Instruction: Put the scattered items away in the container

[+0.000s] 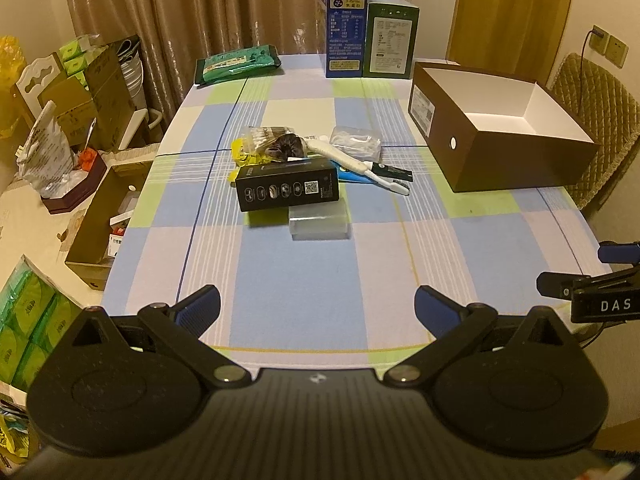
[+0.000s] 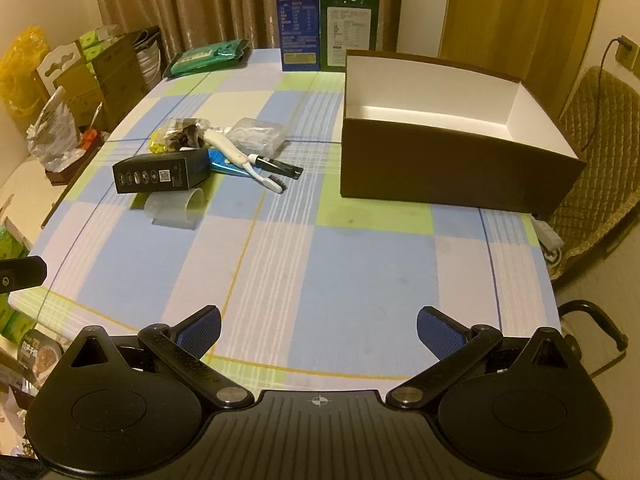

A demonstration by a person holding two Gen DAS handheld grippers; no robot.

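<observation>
Lying in a loose heap left of the brown box (image 2: 440, 168), the items differ: the black carton (image 1: 287, 189) looks stiff and light, best pinched across its narrow sides; the toothbrush (image 1: 360, 166) is thin and likely slippery, so take its thick handle. Nearest, a clear tub (image 1: 319, 222) touches the carton. Both grippers, left gripper (image 1: 318, 312) and right gripper (image 2: 319, 330), hover with fingers spread, empty, above the tabletop (image 2: 360, 264).

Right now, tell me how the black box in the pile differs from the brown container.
The black box is closed, printed with icons and a QR code; the brown container is open-topped and empty, white inside. The black box is much smaller and touches other clutter; the brown container stands alone. Both are rectangular boxes on the checked tablecloth.
</observation>
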